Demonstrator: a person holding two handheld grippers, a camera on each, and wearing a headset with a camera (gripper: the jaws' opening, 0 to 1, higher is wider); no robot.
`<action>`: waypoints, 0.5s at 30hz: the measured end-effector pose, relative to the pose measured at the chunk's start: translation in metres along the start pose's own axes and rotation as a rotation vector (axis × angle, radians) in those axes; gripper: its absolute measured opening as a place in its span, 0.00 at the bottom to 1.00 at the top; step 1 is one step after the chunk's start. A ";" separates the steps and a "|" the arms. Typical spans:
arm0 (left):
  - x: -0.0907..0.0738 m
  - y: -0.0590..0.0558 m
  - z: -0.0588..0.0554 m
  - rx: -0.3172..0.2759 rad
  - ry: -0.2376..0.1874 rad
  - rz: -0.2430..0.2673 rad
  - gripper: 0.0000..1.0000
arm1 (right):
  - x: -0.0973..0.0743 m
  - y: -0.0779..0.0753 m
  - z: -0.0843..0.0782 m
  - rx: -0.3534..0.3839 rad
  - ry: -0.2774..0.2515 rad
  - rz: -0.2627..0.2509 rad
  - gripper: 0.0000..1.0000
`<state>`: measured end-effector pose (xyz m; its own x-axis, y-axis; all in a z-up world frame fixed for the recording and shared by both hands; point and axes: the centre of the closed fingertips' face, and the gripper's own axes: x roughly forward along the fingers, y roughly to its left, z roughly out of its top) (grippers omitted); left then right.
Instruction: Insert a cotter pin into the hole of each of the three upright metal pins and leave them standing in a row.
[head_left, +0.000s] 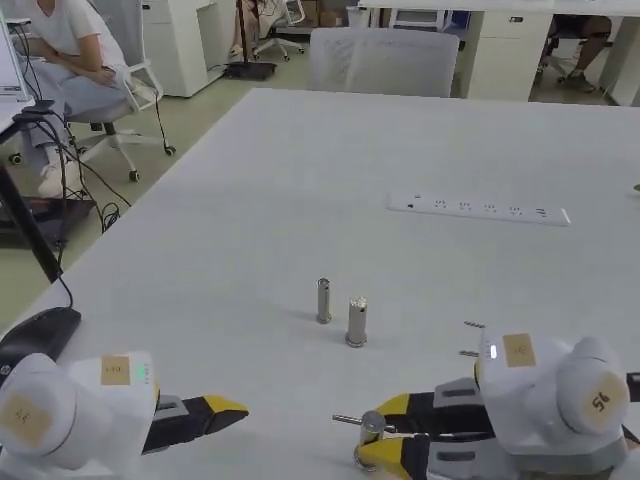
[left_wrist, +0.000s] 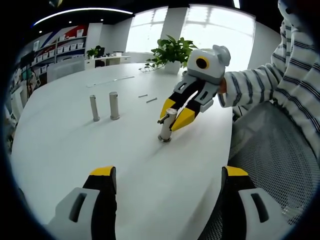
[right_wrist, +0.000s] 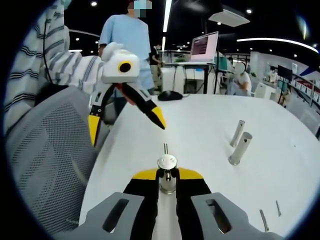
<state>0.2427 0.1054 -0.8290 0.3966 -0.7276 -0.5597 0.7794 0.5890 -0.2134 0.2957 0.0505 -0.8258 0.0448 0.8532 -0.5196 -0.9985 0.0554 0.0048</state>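
The white bench lies open across its middle and far half; a power strip rests well back toward the far right, and a grey chair stands at the far edge. The left edge runs off diagonally to the floor. All the work sits near the front edge, where a mesh chair back is just beyond the bench.

The right hand-held gripper is low at the front right, its yellow-tipped jaws drawn narrow and clamped on the near pin, which stands upright on the bench. A cotter pin passes through the near pin's top and juts out on the side away from the hand.

The left hand-held gripper is at the front left with its jaws spread wide and nothing between them. It points toward the near pin, clear bench between them.

Farther in, a slim pin and a stout pin stand upright just beside each other, apart from the near pin. Two loose cotter pins lie flat on the bench to their right, near the right hand-held gripper's body
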 end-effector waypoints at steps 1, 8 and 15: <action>0.000 0.000 0.000 0.002 0.001 0.000 0.86 | 0.001 -0.002 0.001 -0.006 0.000 -0.001 0.11; 0.000 0.002 -0.001 0.000 0.001 0.008 0.87 | 0.008 -0.014 0.004 -0.014 0.000 -0.011 0.11; 0.000 0.004 0.000 -0.005 -0.005 0.015 0.87 | 0.015 -0.025 0.005 -0.025 0.002 -0.024 0.11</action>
<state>0.2461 0.1077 -0.8296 0.4103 -0.7205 -0.5590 0.7711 0.6014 -0.2092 0.3215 0.0645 -0.8300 0.0683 0.8509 -0.5208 -0.9976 0.0623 -0.0292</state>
